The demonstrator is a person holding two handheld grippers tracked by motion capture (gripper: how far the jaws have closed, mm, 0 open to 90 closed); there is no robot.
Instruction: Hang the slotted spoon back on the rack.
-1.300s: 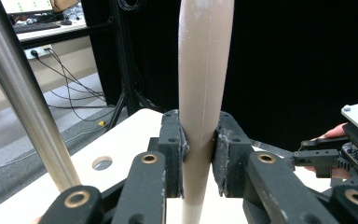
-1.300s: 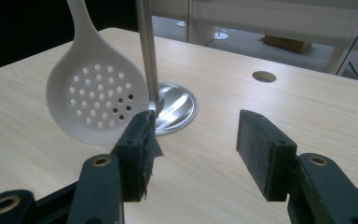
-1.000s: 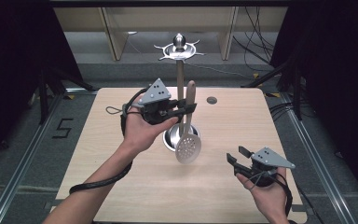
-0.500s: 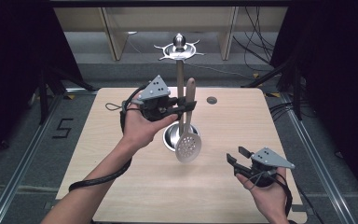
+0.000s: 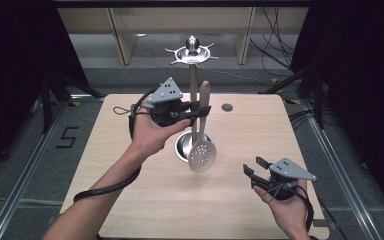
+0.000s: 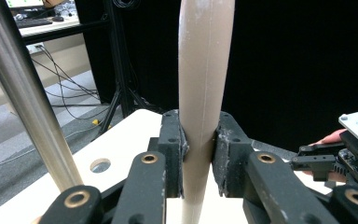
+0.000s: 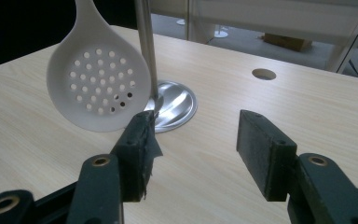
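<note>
A cream slotted spoon hangs upright in the air, perforated bowl down, beside a metal stand pole. My left gripper is shut on the spoon's handle, its pads pressing both sides. The pole rises just left of that handle. The stand's round steel base rests mid-table; its hook crown sits at the top. My right gripper hovers open near the front right of the table, jaws wide apart with nothing between them. The spoon bowl hangs ahead of it.
The light wooden table has a round cable hole at the back right. Shelving legs and cables stand behind the table; dark curtains flank both sides. The other hand's gripper shows at the right edge of the left gripper view.
My left gripper has lifted the slotted spoon a little higher alongside the pole. The right gripper has stayed where it was, open.
</note>
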